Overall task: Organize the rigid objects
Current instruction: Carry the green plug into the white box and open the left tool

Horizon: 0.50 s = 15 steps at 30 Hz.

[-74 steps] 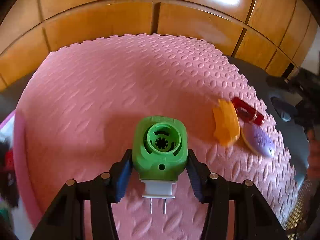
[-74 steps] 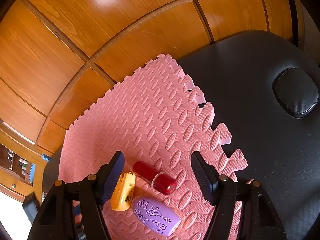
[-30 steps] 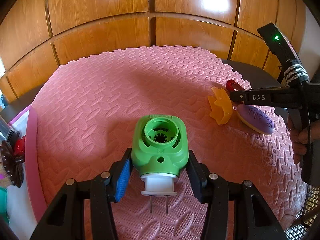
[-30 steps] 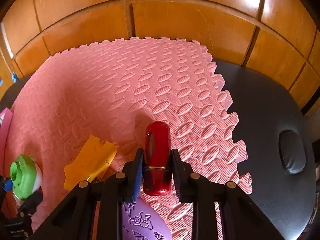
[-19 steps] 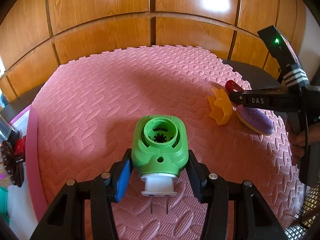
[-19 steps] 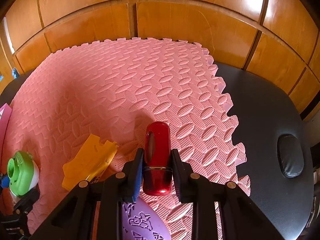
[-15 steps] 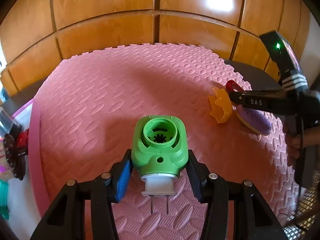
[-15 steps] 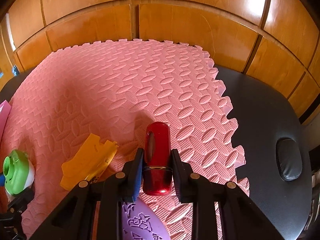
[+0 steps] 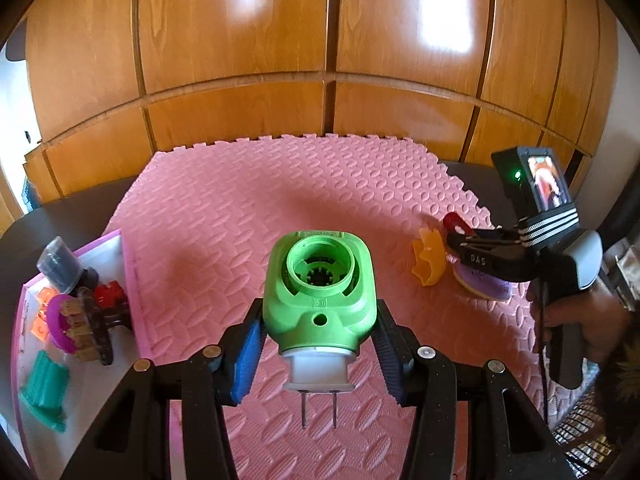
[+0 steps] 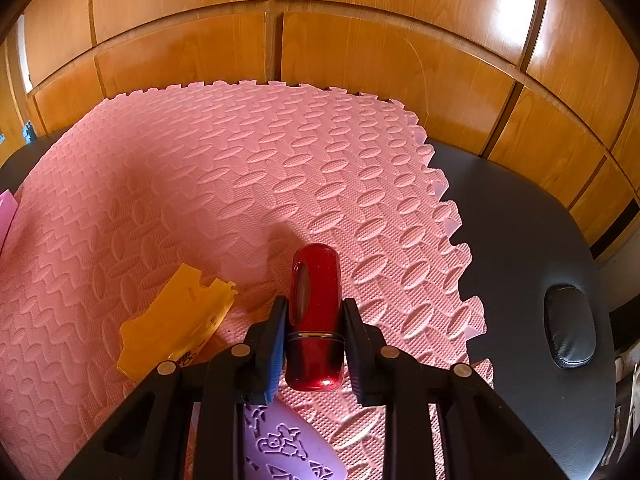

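My left gripper (image 9: 318, 312) is shut on a green plug-in device (image 9: 320, 276) with a white base and two metal prongs, held in the air above the pink foam mat (image 9: 280, 200). My right gripper (image 10: 314, 308) is shut on a glossy red tube (image 10: 316, 280) that lies low on the mat. A yellow plastic piece (image 10: 176, 324) lies just left of the tube. A purple oval object (image 10: 288, 448) sits under the gripper's near end. In the left wrist view the right gripper (image 9: 460, 240), red tube (image 9: 452, 222) and yellow piece (image 9: 430, 262) are at the mat's right side.
A pink-rimmed white tray (image 9: 124, 272) at the mat's left edge holds several small items, among them a grey cap (image 9: 60, 264) and a teal piece (image 9: 44, 396). The mat lies on a black padded table (image 10: 540, 260) with wooden wall panels behind. A hand (image 9: 576, 320) grips the right tool.
The right gripper, open over the red tube at first, closed on it and has stayed put. The left gripper has risen and drawn back with the green device, showing more of the tray.
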Available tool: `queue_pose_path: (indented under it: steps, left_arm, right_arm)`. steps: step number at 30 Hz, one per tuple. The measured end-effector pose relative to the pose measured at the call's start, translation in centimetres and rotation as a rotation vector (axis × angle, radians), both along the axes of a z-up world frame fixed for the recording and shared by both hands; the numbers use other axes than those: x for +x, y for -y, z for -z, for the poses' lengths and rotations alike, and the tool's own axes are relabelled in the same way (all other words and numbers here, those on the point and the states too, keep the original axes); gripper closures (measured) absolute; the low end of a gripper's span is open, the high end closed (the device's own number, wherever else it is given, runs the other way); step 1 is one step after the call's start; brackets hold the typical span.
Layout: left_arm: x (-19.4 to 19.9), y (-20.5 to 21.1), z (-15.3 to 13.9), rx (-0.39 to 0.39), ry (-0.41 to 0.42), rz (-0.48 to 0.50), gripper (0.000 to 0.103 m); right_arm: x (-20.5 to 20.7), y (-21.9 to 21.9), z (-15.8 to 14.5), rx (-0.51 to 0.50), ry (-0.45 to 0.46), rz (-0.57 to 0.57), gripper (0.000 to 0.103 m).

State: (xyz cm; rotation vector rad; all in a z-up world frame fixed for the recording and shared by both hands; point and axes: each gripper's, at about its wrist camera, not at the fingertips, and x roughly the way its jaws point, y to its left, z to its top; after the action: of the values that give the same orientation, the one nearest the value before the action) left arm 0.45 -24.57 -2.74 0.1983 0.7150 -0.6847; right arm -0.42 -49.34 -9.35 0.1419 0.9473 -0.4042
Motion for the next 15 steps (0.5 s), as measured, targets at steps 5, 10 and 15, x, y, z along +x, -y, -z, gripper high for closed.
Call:
queue_pose_path:
  steps: [5,10,15]
  left_arm:
    - [-0.3,-0.9,-0.7,-0.017,0.005,-0.008,0.051]
    - [-0.4,-1.8,-1.1,-0.031,-0.003,-0.015,0.051]
    - [-0.6,-2.6,-1.5,-0.048,-0.011,-0.023,0.051]
  right_arm:
    - [0.0,-0.1,0.0,-0.012,-0.001,-0.001,0.078]
    - [0.0,-0.4,0.1,-0.04,-0.002,-0.011,0.078]
    - [0.0,-0.5,0.1,-0.06,-0.002,-0.018,0.078]
